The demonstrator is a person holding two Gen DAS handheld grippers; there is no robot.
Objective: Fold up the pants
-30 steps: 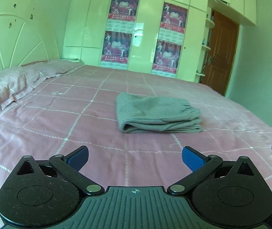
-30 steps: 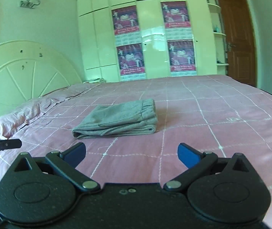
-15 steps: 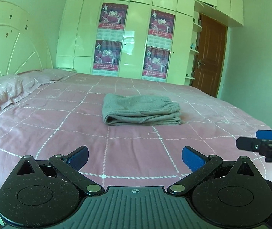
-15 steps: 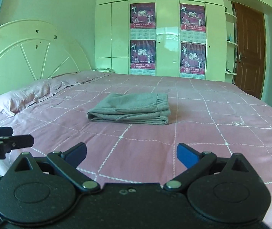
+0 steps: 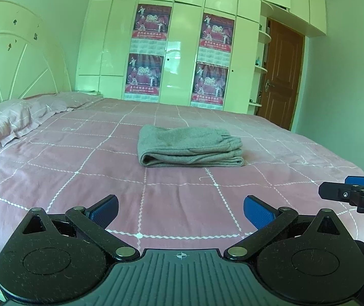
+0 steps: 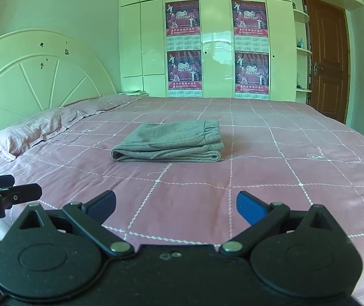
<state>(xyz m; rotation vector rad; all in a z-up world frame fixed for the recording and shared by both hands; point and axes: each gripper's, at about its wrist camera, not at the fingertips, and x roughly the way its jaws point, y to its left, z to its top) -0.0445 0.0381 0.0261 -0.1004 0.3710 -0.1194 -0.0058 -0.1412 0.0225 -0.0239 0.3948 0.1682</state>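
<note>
Grey pants (image 5: 189, 149) (image 6: 171, 142) lie folded into a neat rectangle in the middle of the pink checked bed (image 5: 79, 173) (image 6: 284, 168), elastic waistband to the right. My left gripper (image 5: 180, 210) is open near the bed's front edge, well short of the pants, holding nothing. My right gripper (image 6: 175, 204) is open too, empty and equally far back. The right gripper's side shows at the right edge of the left wrist view, and the left gripper's side at the left edge of the right wrist view.
Pink pillows (image 5: 3, 125) (image 6: 26, 134) lie against a cream headboard (image 6: 36, 74) at left. A wardrobe with red posters (image 5: 151, 51) (image 6: 184, 48) stands behind the bed, and a brown door (image 5: 281, 74) (image 6: 328, 58) at the right.
Both grippers have drawn back from the folded pants and levelled out, so more of the room shows. Each gripper's side has come into the other's view. The pants have not moved.
</note>
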